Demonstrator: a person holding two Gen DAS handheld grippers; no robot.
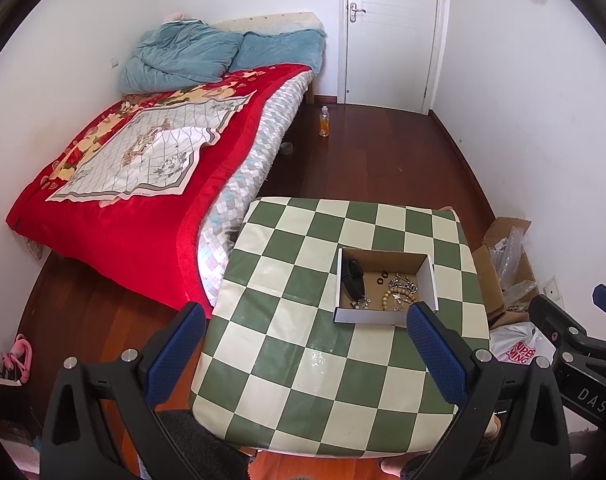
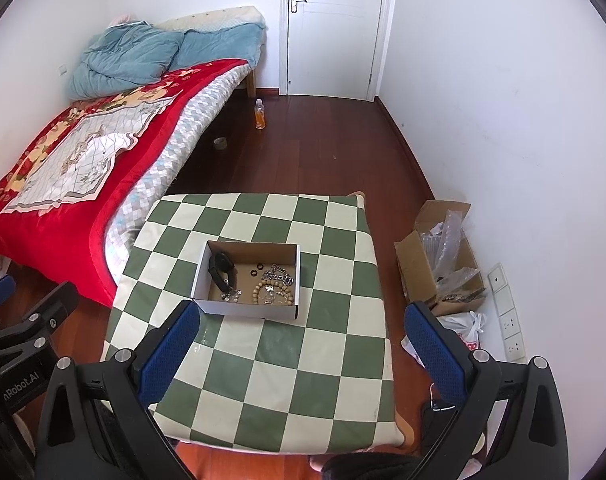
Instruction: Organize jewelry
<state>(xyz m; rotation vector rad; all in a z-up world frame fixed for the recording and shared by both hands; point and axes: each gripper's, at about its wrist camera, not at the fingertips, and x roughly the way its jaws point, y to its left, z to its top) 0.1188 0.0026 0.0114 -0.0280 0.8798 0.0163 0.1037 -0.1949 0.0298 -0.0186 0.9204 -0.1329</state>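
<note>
Both grippers, left (image 1: 305, 354) and right (image 2: 301, 354), hover spread and empty above the checkered table (image 2: 263, 380). Jewelry (image 2: 273, 286) sits tangled in the box (image 2: 247, 309); grabbing one chain could drag out others.

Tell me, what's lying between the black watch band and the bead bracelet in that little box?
Two small black rings lie on the box floor between the black watch band and the bead bracelet, clearest in the right wrist view.

bed (image 1: 135, 168) (red blanket), bottle (image 1: 323, 121), white door (image 1: 391, 28)
</note>
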